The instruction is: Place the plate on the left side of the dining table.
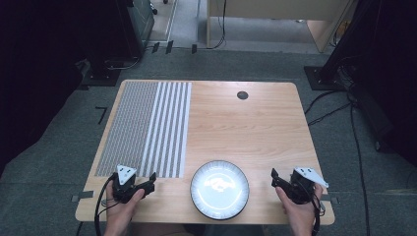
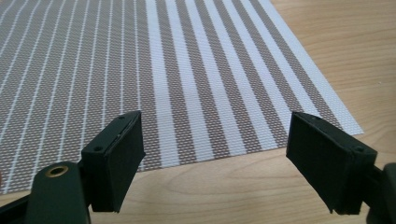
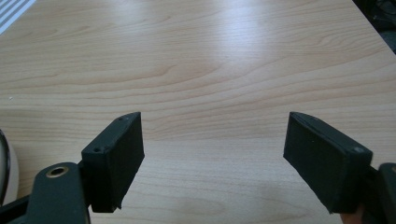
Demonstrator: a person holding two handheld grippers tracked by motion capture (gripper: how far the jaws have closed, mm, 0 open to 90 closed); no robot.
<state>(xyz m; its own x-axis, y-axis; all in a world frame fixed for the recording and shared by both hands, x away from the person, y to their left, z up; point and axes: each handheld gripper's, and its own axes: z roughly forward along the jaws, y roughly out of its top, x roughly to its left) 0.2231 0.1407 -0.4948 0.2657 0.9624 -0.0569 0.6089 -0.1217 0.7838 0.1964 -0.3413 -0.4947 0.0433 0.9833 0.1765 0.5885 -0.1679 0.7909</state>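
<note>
A person stands at the near edge of a pale wooden counter (image 1: 255, 128), a black gripper in each hand; the left gripper (image 1: 147, 183) hovers at the near left, its jaws spread wide with nothing between them, just over the near edge of a brown-and-white striped placemat (image 1: 147, 125) lying flat on the counter's left half; in the left gripper view that mat (image 2: 187, 70) lies just beyond the jaws; the right gripper (image 1: 273, 178) hangs at the near right, jaws likewise spread and empty, above bare wood; between the two grippers, apart from both, a round white plate with a dark rim (image 1: 219, 189) sits at the near edge; a small dark round hole (image 1: 242, 95) marks the far side.
</note>
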